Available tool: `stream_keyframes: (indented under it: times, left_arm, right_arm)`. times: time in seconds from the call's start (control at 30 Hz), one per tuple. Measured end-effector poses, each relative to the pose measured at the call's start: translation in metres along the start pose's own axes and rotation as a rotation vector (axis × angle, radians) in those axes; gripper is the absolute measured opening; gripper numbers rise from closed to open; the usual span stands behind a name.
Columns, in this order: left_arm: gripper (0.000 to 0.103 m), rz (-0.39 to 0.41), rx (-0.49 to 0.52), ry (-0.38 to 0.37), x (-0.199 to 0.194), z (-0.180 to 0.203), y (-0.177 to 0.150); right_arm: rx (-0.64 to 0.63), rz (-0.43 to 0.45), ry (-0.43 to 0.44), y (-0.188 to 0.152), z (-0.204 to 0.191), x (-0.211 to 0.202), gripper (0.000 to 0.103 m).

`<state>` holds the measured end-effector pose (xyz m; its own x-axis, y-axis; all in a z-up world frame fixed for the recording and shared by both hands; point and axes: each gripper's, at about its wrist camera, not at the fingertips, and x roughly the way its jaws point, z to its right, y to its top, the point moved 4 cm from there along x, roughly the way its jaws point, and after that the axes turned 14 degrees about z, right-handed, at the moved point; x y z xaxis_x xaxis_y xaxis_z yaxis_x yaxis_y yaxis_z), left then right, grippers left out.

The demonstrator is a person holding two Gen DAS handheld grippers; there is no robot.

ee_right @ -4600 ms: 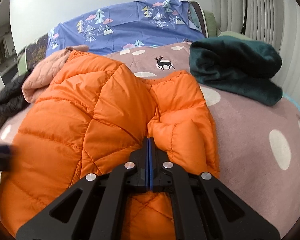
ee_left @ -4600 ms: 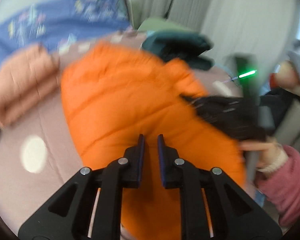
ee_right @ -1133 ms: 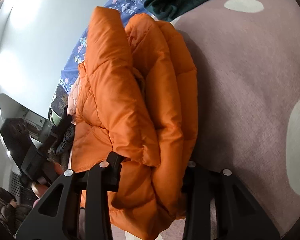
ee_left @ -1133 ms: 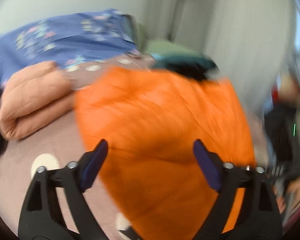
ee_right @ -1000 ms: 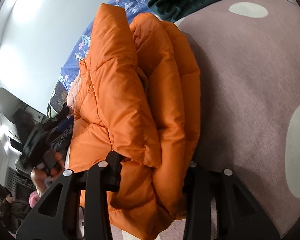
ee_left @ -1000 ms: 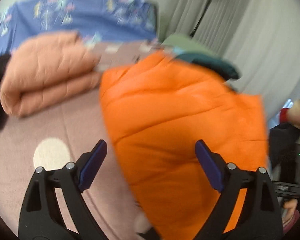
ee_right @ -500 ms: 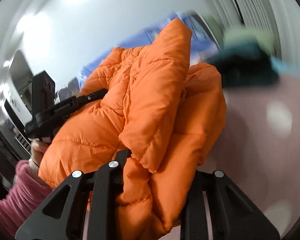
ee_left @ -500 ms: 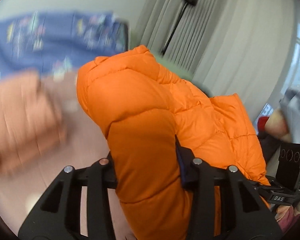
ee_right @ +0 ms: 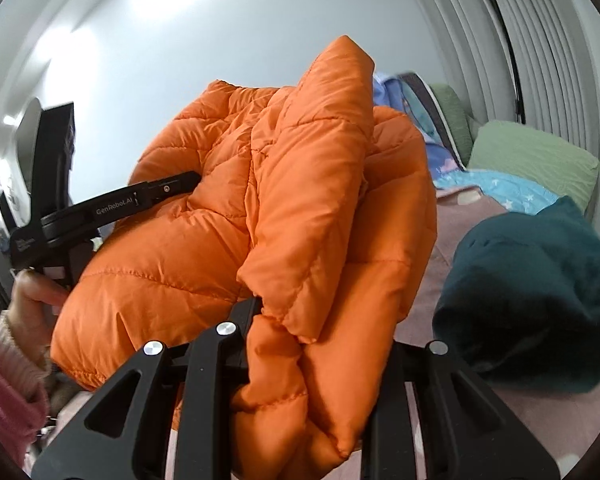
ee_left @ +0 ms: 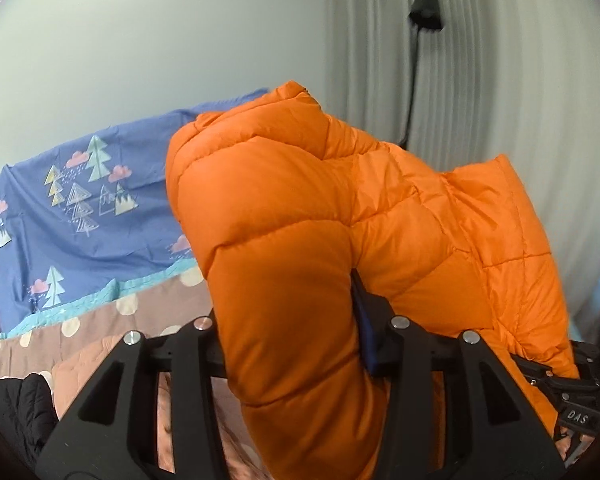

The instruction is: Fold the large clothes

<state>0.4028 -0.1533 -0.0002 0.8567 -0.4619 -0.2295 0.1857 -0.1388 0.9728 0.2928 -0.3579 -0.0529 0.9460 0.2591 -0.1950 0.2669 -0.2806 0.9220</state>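
Note:
A puffy orange down jacket (ee_left: 300,220), folded into a thick bundle, hangs in the air above the bed. My left gripper (ee_left: 288,320) clamps one end of it; a fat fold bulges between the pads, and the jaws are opening slightly. The left finger is hidden behind the fabric. My right gripper (ee_right: 320,328) is shut on the other end of the jacket (ee_right: 300,180), with layered folds squeezed between its fingers. In the right wrist view a hand (ee_right: 36,292) with a pink sleeve grips the left tool at the far left.
A pink-brown dotted bed cover (ee_left: 152,312) lies below. A dark green garment (ee_right: 532,300) sits at the right, a green pillow (ee_right: 532,156) behind it. A blue tree-print sheet (ee_left: 80,220), a peach quilt (ee_left: 100,368) and a black garment (ee_left: 16,408) lie left. Curtains stand behind.
The left jaws, wide apart over the jacket a second ago, have closed on it. Both grippers have risen, and the folded jacket has come up off the bed with them.

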Motion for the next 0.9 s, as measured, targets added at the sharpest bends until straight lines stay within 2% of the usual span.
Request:
stream_keyframes:
  times: [0.2,0.27,0.33,0.43,0.47,0.53,0.6,0.7,0.73,0.8,0.83,0.9]
  left_arm:
    - [0.048,-0.094,0.04,0.127,0.057,-0.011,-0.049]
    - [0.052,-0.119,0.04,0.166,0.069,-0.017,-0.069]
    - [0.055,-0.167,0.031,0.216,0.087,-0.025,-0.091]
    - [0.058,-0.298,0.022,0.264,0.112,-0.03,-0.137]
    - [0.059,-0.308,0.042,0.276,0.115,-0.029,-0.147]
    - [0.061,-0.282,0.064,0.266,0.112,-0.026,-0.155]
    - [0.065,-0.263,0.03,0.248,0.103,-0.019,-0.155]
    - [0.071,-0.224,-0.052,0.144,0.081,-0.004,-0.146]
    - [0.071,-0.261,-0.019,0.114,0.081,0.003,-0.152]
    - [0.071,-0.32,0.074,0.135,0.084,0.013,-0.172]
    - [0.071,-0.316,0.119,0.154,0.079,0.015,-0.18]
    - [0.071,-0.305,0.12,0.159,0.072,0.013,-0.181]
  right_arm:
    - [-0.03,-0.09,-0.087,-0.039,0.024,0.081,0.023]
    - [0.0,-0.128,-0.112,-0.056,0.037,0.102,0.023]
    - [0.031,-0.164,-0.148,-0.075,0.048,0.122,0.023]
    - [0.044,-0.267,-0.222,-0.109,0.066,0.148,0.025]
    - [0.068,-0.278,-0.234,-0.112,0.074,0.15,0.026]
    - [0.121,-0.282,-0.237,-0.111,0.082,0.151,0.027]
    - [0.1,-0.281,-0.252,-0.112,0.079,0.148,0.028]
    - [0.07,-0.289,-0.292,-0.113,0.076,0.146,0.038]
    - [0.078,-0.294,-0.299,-0.113,0.073,0.141,0.045]
    - [0.106,-0.305,-0.313,-0.109,0.074,0.138,0.052]
    - [0.106,-0.306,-0.319,-0.106,0.075,0.134,0.058]
    - [0.063,-0.303,-0.335,-0.104,0.067,0.118,0.064]
